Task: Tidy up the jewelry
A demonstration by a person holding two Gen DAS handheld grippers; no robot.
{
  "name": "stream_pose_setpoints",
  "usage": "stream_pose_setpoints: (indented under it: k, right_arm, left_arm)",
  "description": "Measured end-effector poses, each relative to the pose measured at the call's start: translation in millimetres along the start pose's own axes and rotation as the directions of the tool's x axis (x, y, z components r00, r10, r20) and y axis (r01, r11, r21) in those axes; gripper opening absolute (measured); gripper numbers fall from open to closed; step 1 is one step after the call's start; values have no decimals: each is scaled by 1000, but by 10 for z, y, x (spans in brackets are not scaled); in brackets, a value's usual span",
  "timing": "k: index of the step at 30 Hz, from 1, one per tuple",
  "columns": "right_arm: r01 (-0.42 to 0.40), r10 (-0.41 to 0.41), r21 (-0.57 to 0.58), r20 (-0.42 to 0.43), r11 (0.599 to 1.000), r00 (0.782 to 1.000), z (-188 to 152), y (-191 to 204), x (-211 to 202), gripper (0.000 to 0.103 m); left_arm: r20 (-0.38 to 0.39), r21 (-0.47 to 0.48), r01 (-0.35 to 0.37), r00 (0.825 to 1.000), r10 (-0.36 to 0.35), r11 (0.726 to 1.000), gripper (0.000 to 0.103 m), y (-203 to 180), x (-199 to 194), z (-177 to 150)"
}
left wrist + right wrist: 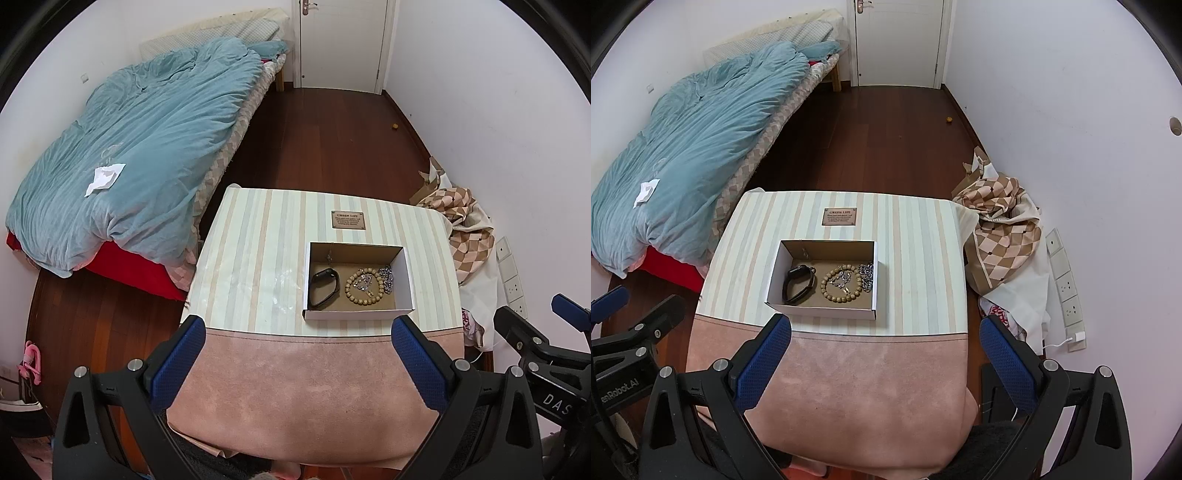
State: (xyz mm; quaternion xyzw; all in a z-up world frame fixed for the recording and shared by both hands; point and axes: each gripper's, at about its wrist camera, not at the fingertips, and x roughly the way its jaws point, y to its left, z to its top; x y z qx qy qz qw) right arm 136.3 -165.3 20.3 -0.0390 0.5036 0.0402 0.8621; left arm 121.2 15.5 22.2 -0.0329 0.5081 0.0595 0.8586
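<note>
From the left wrist, the left gripper (298, 345) is spread wide and empty. The box (357, 314) on the table (258, 258) holds the jewelry; chains may tangle if one is pulled.

From the right wrist, the right gripper (885, 345) also gapes empty. A bed (683, 147) stands left.

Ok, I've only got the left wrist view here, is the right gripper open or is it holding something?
Observer: The right gripper is open with nothing between its fingers, and it sits short of the box.
Operator: Is anything plugged in along the wall on that side?
Observer: Yes, a white plug with a thin cable sits at the near end of the socket strip.
Operator: Anything else on that wall?
Observer: A small round hole higher up.
</note>
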Motion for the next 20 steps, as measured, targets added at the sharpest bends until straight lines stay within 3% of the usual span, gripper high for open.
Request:
stream_pose_setpoints:
  k: [20]
  right_arm:
    - [-2,2,1,-4,1000,1000,-4,-32,4,103]
  left_arm:
    - [0,-6,-1,1000,1,1000,103,19,0,-31]
